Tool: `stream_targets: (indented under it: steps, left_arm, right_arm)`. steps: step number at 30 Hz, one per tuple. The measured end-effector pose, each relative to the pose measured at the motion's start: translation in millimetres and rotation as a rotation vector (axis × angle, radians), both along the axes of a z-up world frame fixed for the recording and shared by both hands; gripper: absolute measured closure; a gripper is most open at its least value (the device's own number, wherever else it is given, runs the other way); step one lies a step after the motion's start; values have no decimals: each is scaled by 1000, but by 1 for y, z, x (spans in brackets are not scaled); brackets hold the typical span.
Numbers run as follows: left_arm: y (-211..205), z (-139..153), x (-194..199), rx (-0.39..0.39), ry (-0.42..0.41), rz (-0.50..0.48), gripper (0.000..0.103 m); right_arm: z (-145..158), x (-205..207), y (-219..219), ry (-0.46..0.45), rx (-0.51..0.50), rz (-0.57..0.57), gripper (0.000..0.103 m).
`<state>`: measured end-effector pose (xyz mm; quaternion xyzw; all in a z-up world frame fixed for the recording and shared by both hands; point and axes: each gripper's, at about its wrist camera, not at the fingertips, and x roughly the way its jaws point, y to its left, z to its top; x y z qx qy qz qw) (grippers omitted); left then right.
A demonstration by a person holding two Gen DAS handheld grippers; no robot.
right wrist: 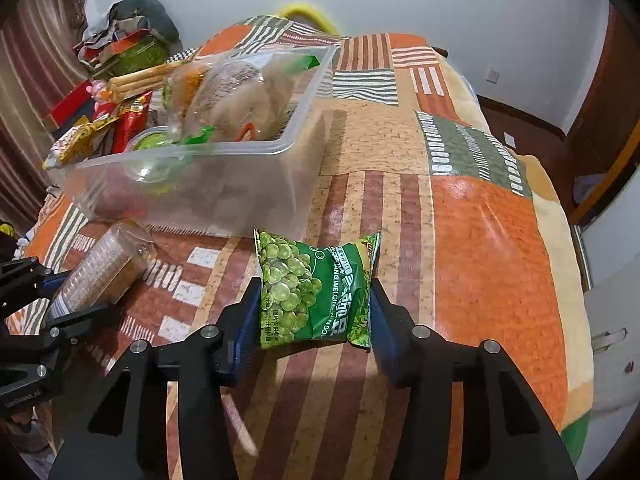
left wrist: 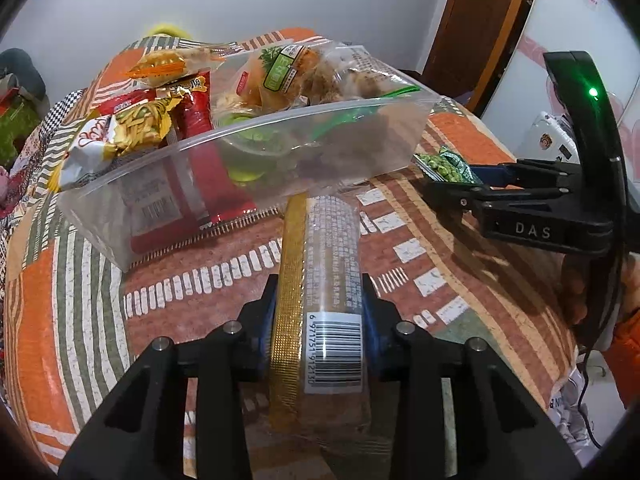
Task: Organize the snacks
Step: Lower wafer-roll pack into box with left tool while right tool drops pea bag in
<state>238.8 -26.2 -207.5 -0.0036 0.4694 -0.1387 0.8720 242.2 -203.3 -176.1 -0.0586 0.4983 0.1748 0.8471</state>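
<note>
A clear plastic bin [left wrist: 132,216] [right wrist: 240,204] full of snack packs stands on the patterned blanket. My left gripper [left wrist: 320,320] is shut on a clear cracker pack with a gold strip and a barcode [left wrist: 332,264], which lies just in front of the bin; the same cracker pack [right wrist: 100,272] shows at the left of the right wrist view. My right gripper [right wrist: 314,304] is shut on a green pea snack bag [right wrist: 312,284], its blue pads pressing both sides. From the left wrist view the right gripper [left wrist: 452,178] holds that pea bag [left wrist: 444,164] to the right of the bin.
The bin holds red, gold and clear snack bags [left wrist: 152,120] and a green jelly cup [left wrist: 248,148]. The blanket [right wrist: 480,240] covers a bed. Boxes and clothes [right wrist: 128,48] pile at the far left. A wooden door [left wrist: 472,32] stands at the back right.
</note>
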Motion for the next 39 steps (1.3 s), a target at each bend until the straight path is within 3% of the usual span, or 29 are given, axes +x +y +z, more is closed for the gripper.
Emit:
stream_targets:
  steps: [12,23,39]
  left_arm:
    - [18,43,-15,-8,-95,45,67]
    - [30,79,-8,-13,-183,96,67]
    - [34,84,43,-23,-232,114,67]
  right_arm:
    - [35,-30,4,-91,33,21,58]
    - [67,-16,20,-183,98,45,58]
    - [59,20,61,-181,141,97,58]
